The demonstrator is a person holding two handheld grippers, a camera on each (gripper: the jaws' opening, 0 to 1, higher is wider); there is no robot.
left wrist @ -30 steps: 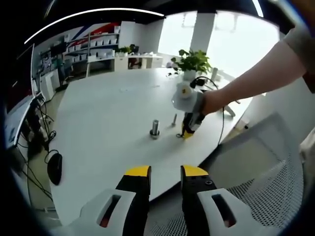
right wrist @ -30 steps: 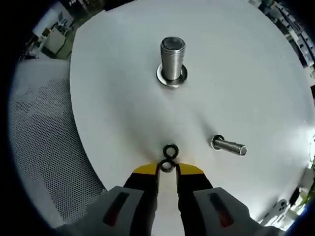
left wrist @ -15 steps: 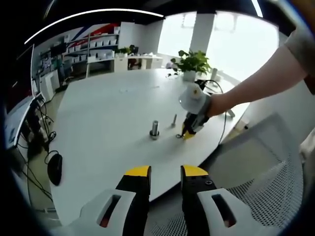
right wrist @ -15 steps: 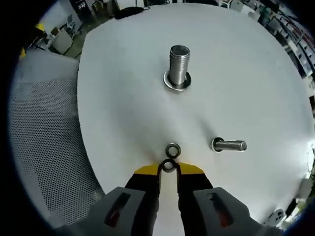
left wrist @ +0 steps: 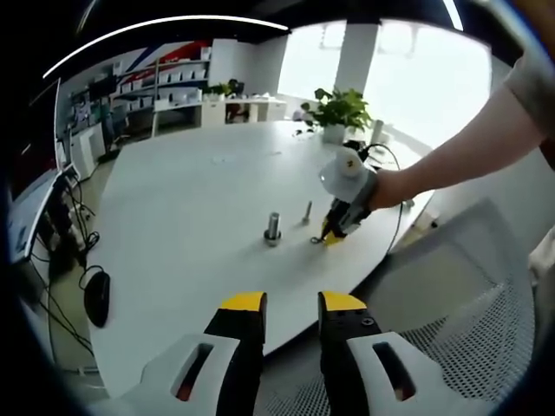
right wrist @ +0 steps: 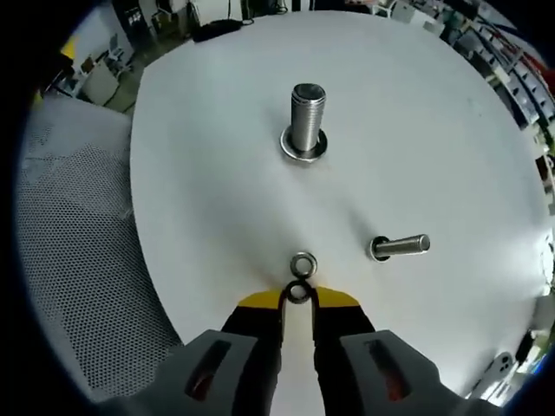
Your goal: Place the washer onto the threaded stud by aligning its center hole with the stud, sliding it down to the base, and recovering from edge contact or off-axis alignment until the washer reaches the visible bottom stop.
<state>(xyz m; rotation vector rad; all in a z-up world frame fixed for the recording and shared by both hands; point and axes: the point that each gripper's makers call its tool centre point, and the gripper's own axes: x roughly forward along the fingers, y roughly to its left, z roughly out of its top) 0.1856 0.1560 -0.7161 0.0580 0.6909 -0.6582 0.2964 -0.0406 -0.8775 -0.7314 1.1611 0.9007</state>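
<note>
Left gripper view: yellow-tipped left gripper [left wrist: 291,302] held near the close edge of the round white table [left wrist: 191,208], jaws apart with nothing between them. Far across the tabletop, a thick upright threaded steel stud [left wrist: 272,227] standing on its flange, long axis vertical. Just right of it, a slimmer steel bolt [left wrist: 307,211], also upright. Right again, the right gripper [left wrist: 333,232] tipped down to the table surface in a person's hand [left wrist: 381,186]; washer too small to make out here. Potted green plant [left wrist: 338,109] at the table's far side, grey mesh chair [left wrist: 451,295] near right.

Right gripper view: right gripper [right wrist: 297,297] clamped on a small dark metal washer [right wrist: 297,291], pinched edge-on right at the fingertips. A second small steel washer [right wrist: 303,263] lying flat on the table [right wrist: 208,173], touching or just beyond the held one. Farther off, nearly straight ahead, the thick threaded stud [right wrist: 307,119] rising upright. To the right, the slim bolt [right wrist: 397,246], shank leaning rightward in this view.
</note>
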